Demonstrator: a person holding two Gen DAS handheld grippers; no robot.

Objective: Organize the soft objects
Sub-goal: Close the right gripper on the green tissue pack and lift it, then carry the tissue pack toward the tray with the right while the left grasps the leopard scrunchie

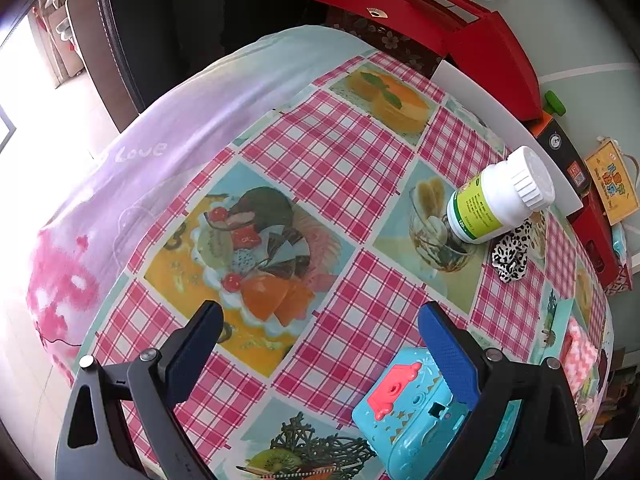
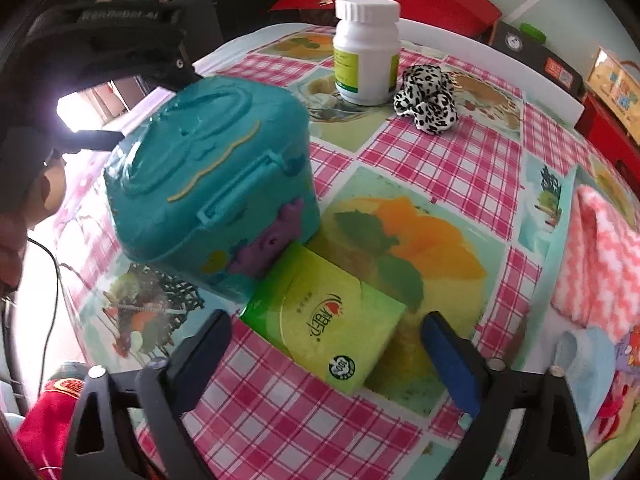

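A green tissue pack (image 2: 324, 332) lies on the checked tablecloth (image 2: 440, 160), just ahead of my open, empty right gripper (image 2: 326, 338) and partly between its jaws. A leopard-print scrunchie (image 2: 426, 98) lies beside a white pill bottle (image 2: 366, 50); both also show in the left wrist view, the scrunchie (image 1: 512, 254) and the bottle (image 1: 500, 196). A pink-and-white knitted cloth (image 2: 596, 256) lies at the right, with a light blue soft item (image 2: 588, 364) below it. My left gripper (image 1: 320, 340) is open and empty above the cloth, its right finger just over the teal box (image 1: 412, 416).
A teal plastic toy box (image 2: 212, 184) stands left of the tissue pack, touching it. Red boxes (image 1: 460, 28) and a white board (image 1: 508, 132) line the table's far edge. The left gripper's body (image 2: 100, 40) hangs above the box. The table drops off at the left.
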